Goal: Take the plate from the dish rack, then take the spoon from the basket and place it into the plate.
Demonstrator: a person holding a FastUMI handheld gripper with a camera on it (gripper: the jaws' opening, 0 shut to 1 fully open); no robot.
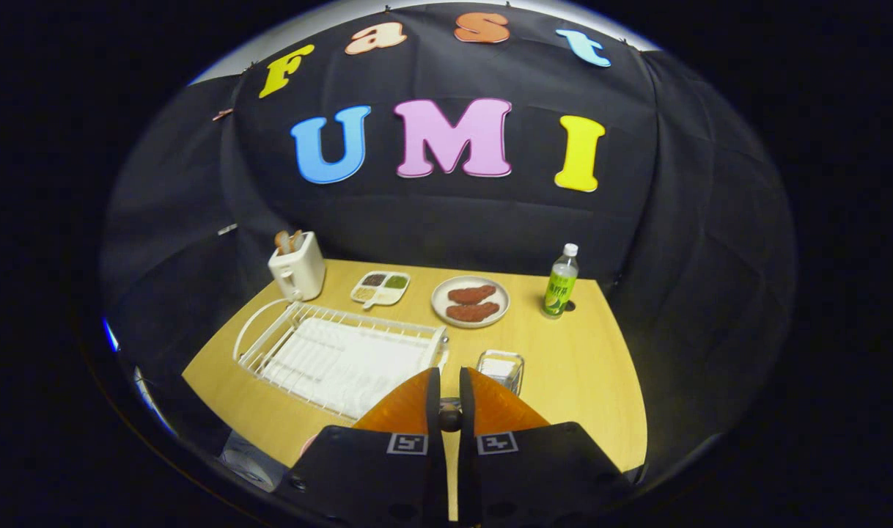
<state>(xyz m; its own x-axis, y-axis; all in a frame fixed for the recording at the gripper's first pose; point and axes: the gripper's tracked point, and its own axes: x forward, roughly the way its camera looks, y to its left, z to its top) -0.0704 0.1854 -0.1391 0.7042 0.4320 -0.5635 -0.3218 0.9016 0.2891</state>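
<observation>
My gripper (pixel 450 375) hangs high above the wooden table (pixel 571 389), its fingers nearly together. A small dark rounded piece, which looks like the spoon's handle (pixel 450 419), is pinched between them; the rest of the spoon is hidden. Just ahead of the right finger stands the small basket (pixel 501 364). Ahead and to the left lies the white wire dish rack (pixel 336 352) with no plate in its slots. A pinkish rim, perhaps the plate (pixel 308 443), peeks out beside the gripper's body, left of the fingers.
Beyond the rack stand a white toaster (pixel 298 269) with bread, a small divided dish (pixel 380 287), a white plate of sausages (pixel 470 301) and a green-labelled bottle (pixel 561 282). Black cloth walls close in the table on three sides.
</observation>
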